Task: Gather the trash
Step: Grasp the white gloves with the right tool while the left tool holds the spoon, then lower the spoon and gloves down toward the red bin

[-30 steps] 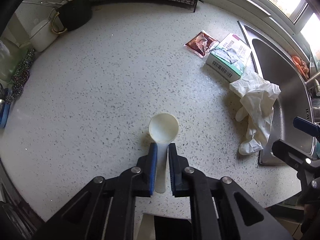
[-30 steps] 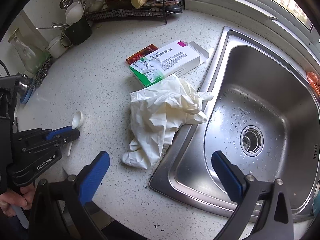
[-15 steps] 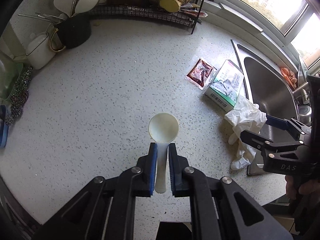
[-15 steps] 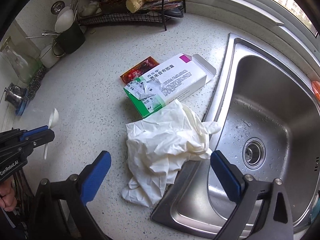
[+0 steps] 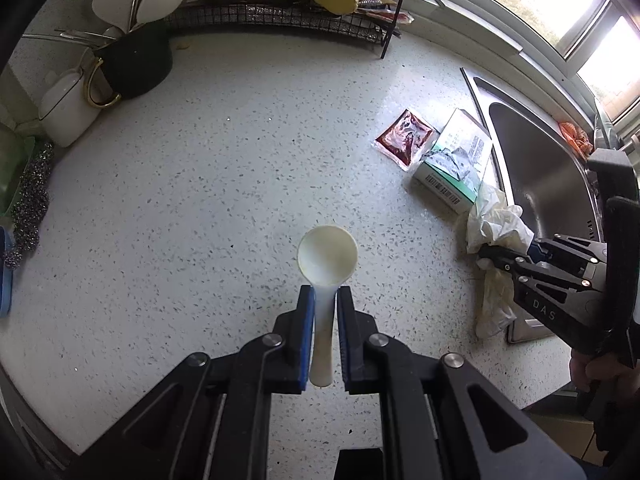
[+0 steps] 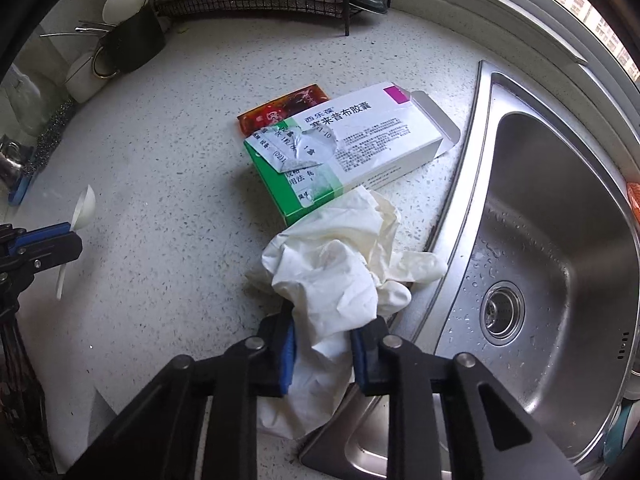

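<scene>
Trash pickup partly done on a speckled counter (image 5: 200,200).
Left gripper (image 5: 323,308) clamps a plastic spoon (image 5: 326,256); right gripper (image 6: 323,344), jaws just closing, pinches crumpled gloves (image 6: 332,276); box (image 6: 352,140) and sauce packet (image 6: 280,110) remain mid-frame.

One plastic spoon (image 5: 327,256), white. One crumpled glove bundle (image 6: 340,272); separate gloves within cannot be counted. One medicine box (image 6: 344,148), green and white. One red sauce sachet (image 5: 405,138). One steel sink (image 6: 560,240), one drain (image 6: 502,312). One wire rack (image 5: 280,20). One black utensil holder (image 5: 136,64), two white ladles in it. One white jug (image 5: 68,112). Two claws: left claw (image 5: 325,316), right claw (image 6: 323,344).
</scene>
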A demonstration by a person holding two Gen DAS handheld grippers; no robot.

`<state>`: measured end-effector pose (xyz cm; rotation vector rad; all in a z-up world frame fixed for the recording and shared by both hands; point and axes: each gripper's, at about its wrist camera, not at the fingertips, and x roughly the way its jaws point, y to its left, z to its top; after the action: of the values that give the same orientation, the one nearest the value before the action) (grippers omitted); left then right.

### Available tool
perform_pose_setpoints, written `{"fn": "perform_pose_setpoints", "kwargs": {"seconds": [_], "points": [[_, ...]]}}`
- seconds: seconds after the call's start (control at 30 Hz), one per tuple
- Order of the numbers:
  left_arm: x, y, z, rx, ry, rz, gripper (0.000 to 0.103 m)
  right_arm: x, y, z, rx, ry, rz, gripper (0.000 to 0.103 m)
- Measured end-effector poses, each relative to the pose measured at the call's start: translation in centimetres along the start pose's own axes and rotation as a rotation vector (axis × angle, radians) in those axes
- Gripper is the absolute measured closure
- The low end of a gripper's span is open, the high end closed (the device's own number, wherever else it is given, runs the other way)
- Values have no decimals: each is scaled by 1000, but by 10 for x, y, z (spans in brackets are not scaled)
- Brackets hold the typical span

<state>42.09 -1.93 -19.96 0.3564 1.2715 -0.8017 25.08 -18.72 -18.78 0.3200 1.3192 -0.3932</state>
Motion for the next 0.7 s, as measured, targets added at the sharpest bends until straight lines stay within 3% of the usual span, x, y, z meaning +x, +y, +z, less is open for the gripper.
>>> {"fn": "perform_pose_setpoints", "kwargs": {"seconds": [0.13,0.53,0.7], "points": [[-7,-4,-3,6,-12,-2,93,-5,-10,-4,17,-6,45,96],[-47,-48,-41,-3,-78,36,93,-56,-12,-28,-31,-88,96,96],[-70,-74,-69,-38,-111,68,93,-80,-24,-56,-81,-126,143,96]]}}
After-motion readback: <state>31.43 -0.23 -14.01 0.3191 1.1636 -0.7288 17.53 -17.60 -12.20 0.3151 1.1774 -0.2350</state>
